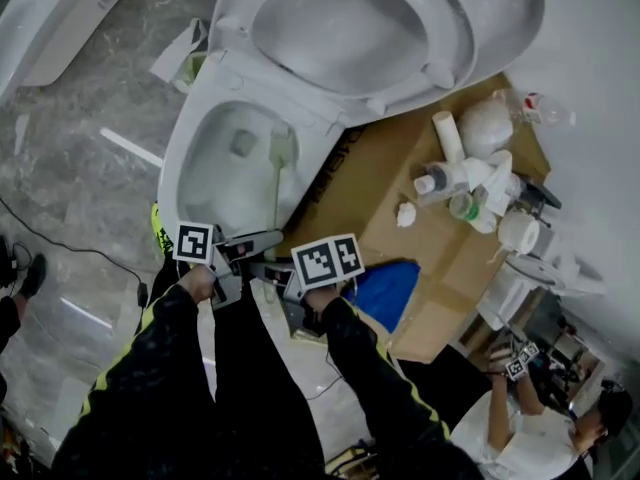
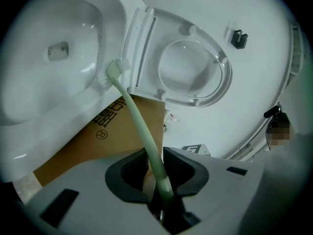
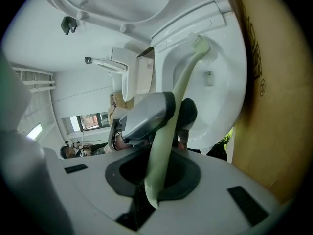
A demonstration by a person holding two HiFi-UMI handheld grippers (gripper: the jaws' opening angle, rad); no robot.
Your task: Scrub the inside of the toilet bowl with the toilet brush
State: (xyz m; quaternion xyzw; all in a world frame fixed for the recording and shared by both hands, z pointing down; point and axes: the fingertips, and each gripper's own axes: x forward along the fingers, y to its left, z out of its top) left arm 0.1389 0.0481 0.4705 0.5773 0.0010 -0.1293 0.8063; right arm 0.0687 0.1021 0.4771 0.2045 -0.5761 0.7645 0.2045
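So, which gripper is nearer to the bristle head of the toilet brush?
Left. The left gripper clamps the handle higher up, closer to the brush head; the right gripper holds the handle's end, behind the left one.

The toilet lid [image 1: 505,8] runs off the top edge of the head view. The toilet bowl [image 2: 29,97] is cut by the left edge of the left gripper view. The toilet brush [image 1: 277,173] loses its handle's lower end between the left gripper [image 1: 266,240] and the right gripper [image 1: 262,268]. Labels on the bottles [image 1: 450,180] are too small to read. A person [image 1: 530,433] at the lower right is cut off.
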